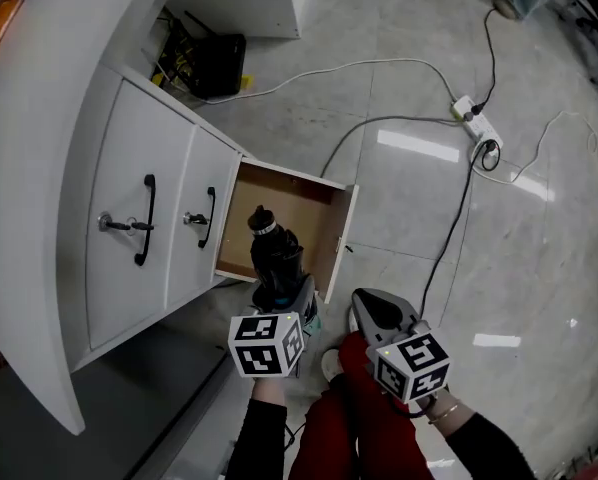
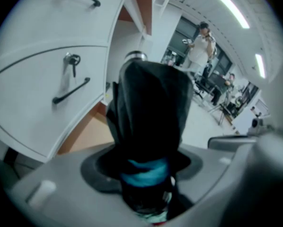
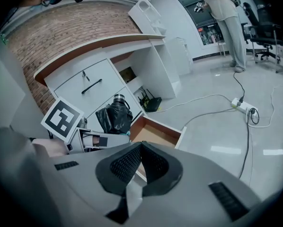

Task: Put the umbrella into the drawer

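The left gripper (image 1: 284, 298) is clamped on the handle end of a folded black umbrella (image 1: 272, 251); its own view shows the jaws closed around the dark fabric just above a blue band, with nothing else between them. The right gripper (image 1: 374, 308) is empty, its jaws together at the tips, and it hangs beside the left one, just off the drawer's front panel. The drawer (image 1: 335, 240) stands pulled out of the white cabinet (image 1: 129, 218), its wooden floor bare. The umbrella's long axis runs straight out from the left gripper, its silver-capped end leading toward the drawer's back. From the head view it overlaps the drawer opening, but whether it has passed below the rim cannot be determined. Judgement: the left hand alone governs the placement. The umbrella lies directly ahead of that gripper and roughly in line with the drawer's depth, so it needs lowering and laying flat before release. The main risk is the capped end catching on the cabinet face.
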